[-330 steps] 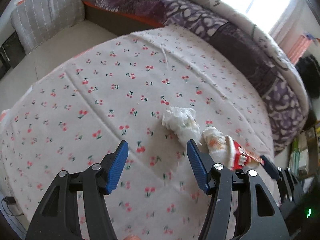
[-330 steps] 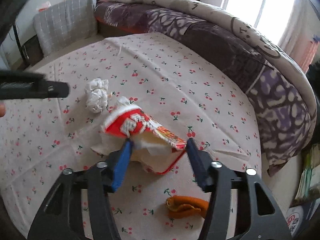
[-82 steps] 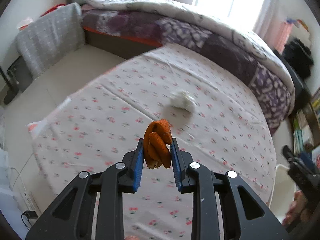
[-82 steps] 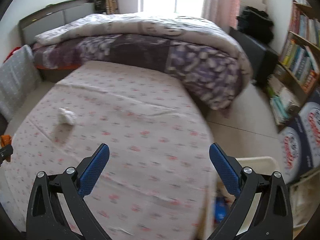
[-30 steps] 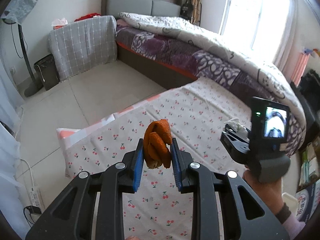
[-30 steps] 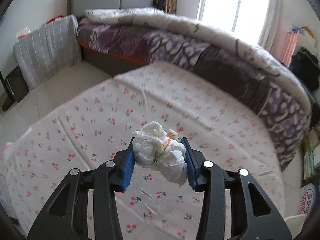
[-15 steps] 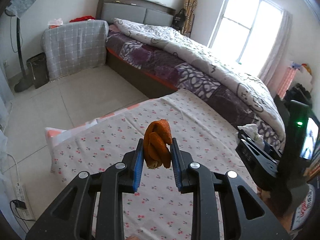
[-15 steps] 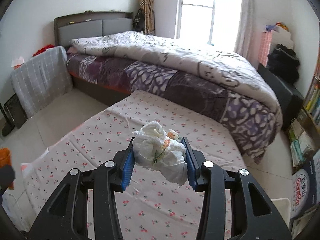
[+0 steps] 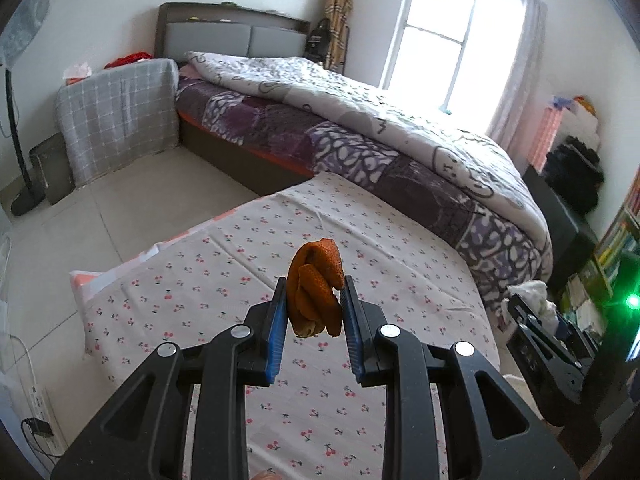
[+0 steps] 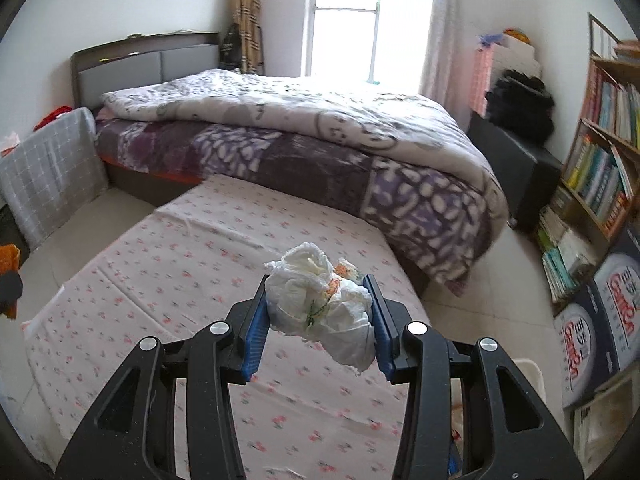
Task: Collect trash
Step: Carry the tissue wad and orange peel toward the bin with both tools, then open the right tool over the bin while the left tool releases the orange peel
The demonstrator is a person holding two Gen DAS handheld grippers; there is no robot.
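Observation:
My left gripper [image 9: 316,300] is shut on a curled orange peel [image 9: 316,288] and holds it in the air above the cherry-print cloth [image 9: 224,280]. My right gripper [image 10: 318,298] is shut on a crumpled white tissue wad [image 10: 320,300], also held up over the cloth [image 10: 180,264]. The right gripper with its tissue [image 9: 534,294] shows at the right edge of the left wrist view. The orange peel [image 10: 9,258] shows at the left edge of the right wrist view. A white bin rim [image 10: 532,372] lies low at the right.
A bed with a purple patterned quilt [image 10: 320,136] stands behind the cloth-covered surface. A grey checked cushion [image 9: 116,116] leans at the left. A bookshelf [image 10: 604,140] and printed boxes [image 10: 600,320] stand at the right. A power strip [image 9: 38,404] lies on the tiled floor.
Both grippers have risen and swung to the right with their loads still held. More of the room, the bookshelf and the bin rim have come into view.

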